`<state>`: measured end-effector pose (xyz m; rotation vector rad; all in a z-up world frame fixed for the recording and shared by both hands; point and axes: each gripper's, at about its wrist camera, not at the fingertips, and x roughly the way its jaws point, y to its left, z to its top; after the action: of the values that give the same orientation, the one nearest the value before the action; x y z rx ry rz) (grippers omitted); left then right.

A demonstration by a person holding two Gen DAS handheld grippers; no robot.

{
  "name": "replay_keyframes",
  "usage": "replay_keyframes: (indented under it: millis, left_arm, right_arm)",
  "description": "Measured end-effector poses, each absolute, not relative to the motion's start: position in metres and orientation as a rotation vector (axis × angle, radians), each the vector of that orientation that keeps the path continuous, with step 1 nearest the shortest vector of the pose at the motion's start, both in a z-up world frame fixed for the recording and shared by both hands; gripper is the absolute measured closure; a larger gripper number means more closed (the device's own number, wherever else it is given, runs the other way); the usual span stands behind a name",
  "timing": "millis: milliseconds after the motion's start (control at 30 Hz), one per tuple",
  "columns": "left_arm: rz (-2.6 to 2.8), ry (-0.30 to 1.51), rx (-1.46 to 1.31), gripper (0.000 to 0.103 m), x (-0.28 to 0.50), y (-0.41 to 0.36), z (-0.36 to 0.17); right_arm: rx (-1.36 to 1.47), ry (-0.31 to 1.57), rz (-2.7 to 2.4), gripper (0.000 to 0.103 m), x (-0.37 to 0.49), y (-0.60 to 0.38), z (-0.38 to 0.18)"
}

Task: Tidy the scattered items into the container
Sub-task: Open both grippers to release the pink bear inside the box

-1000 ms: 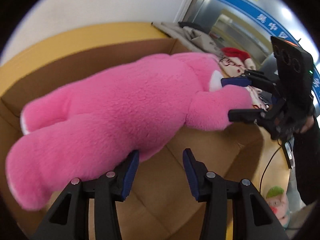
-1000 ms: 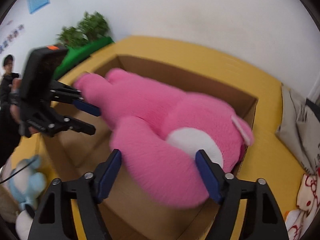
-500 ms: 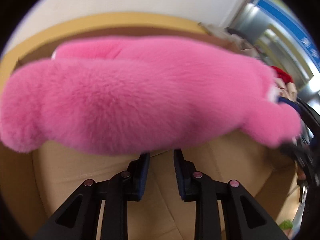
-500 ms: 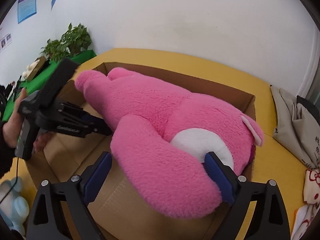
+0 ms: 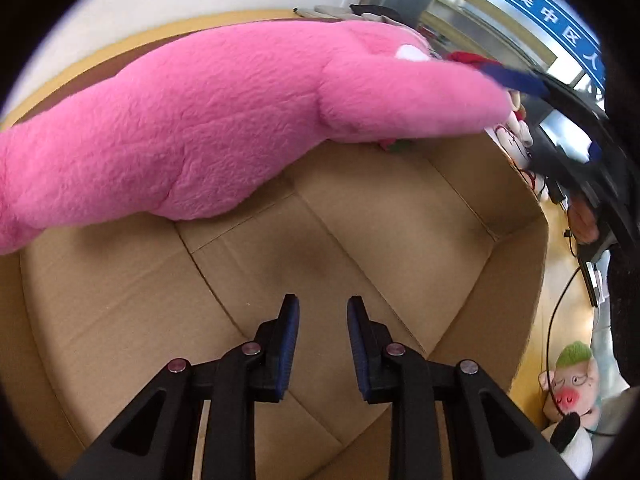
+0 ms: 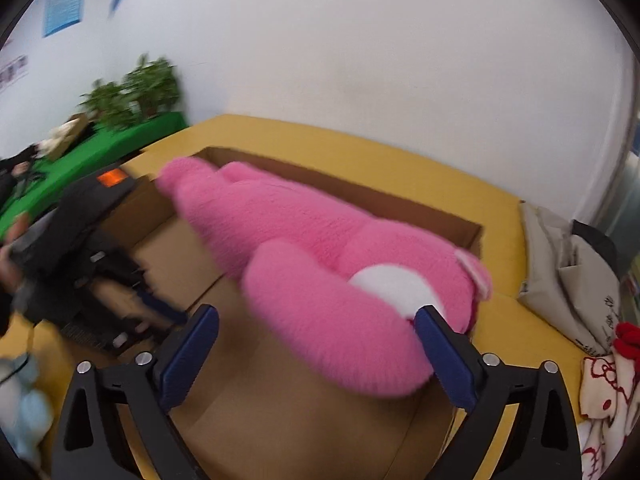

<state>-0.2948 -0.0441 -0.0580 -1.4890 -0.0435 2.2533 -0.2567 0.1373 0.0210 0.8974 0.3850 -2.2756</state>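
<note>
- Your left gripper [image 5: 323, 342] hangs unclenched over the floor of the large brown cardboard box [image 5: 516, 240], with nothing between its blue pads; the big fluffy pink plush bear [image 5: 240, 120] lies ahead of it, well clear of its fingertips.
- Your right gripper [image 6: 316, 354] is spread wide. The bear's arm sits between the blue pads and reaches the right-hand one, but the left-hand pad stands apart from the fur, so you are not gripping it.
- The bear runs lengthways along the box wall farthest from your left tool. Its head [image 6: 432, 280] and outstretched arm appear to ride over the rim at the end nearest your right tool, so I would judge it only partly settled.
- Main risk: with neither tool holding it, the overhanging head end could drag the toy back out onto the yellow table [image 6: 400, 168]. Push that end down inside the walls before you leave.
- Second risk: pull the right tool back carelessly and the pad touching the fur may snag the pile and lift the arm out with it.
- Third risk: your two tools are working close together over the box; a hasty swing could knock one against the other.
- Nothing besides the bear shows in the box; the floor ahead of your left tool is bare cardboard.
- Outside it, a small pig doll with green hair [image 5: 572, 384] sits right of your left tool, a pale blue plush [image 6: 24, 408] sits left of your right tool, and a white cloth with red cartoon print [image 6: 604, 396] lies to its right. These probably remain to be collected.
</note>
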Motion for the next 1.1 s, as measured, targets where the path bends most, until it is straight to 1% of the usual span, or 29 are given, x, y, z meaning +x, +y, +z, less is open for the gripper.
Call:
replay_keyframes:
  millis: [67,167,267,300,333,567,667,833,933,967,1000,1100]
  left_arm:
    - [2.254,-0.042,-1.486,0.078,-0.292,-0.045,-0.057]
    - [2.236,-0.078,-1.500,0.078,-0.290,-0.050,-0.061]
    - [2.193,-0.139,-1.513,0.078,-0.285,-0.052,-0.067]
    - [2.182,-0.153,-1.519,0.078,-0.279,-0.056,-0.067]
    - [2.177,-0.148,-1.525,0.078,-0.275,-0.054,-0.069]
    - [2.127,-0.137,-1.522,0.077,-0.240,-0.045,-0.069]
    - [2.135,-0.136,-1.507,0.077,-0.233,-0.045,-0.068]
    - [2.235,-0.174,-1.480,0.077,-0.236,-0.057,-0.060]
    - [2.223,-0.209,-1.503,0.077,-0.237,-0.062,-0.065]
    - [2.224,-0.206,-1.501,0.077,-0.237,-0.062,-0.065]
    - [2.227,-0.197,-1.498,0.077,-0.237,-0.058,-0.064]
    - [2.216,-0.168,-1.502,0.077,-0.239,-0.046,-0.065]
  right_arm:
    - [0.948,0.414,-2.213,0.002,-0.241,0.144,0.014]
    - [1.121,0.422,-2.177,0.003,-0.235,0.153,-0.016]
    - [1.258,0.436,-2.175,0.007,-0.229,0.156,-0.046]
    - [1.250,0.418,-2.176,0.014,-0.222,0.156,-0.047]
    - [1.261,0.394,-2.177,0.014,-0.218,0.157,-0.048]
    - [1.356,0.389,-2.155,0.014,-0.180,0.158,-0.049]
    - [1.358,0.303,-2.088,0.013,-0.169,0.163,-0.044]
    - [1.234,0.185,-2.205,0.013,-0.200,0.172,-0.018]
    - [1.257,0.107,-2.269,0.013,-0.240,0.175,-0.025]
    - [1.256,0.085,-2.302,0.013,-0.253,0.175,-0.027]
    - [1.248,0.072,-2.325,0.011,-0.262,0.174,-0.028]
    - [1.167,0.029,-2.431,0.010,-0.278,0.170,-0.025]
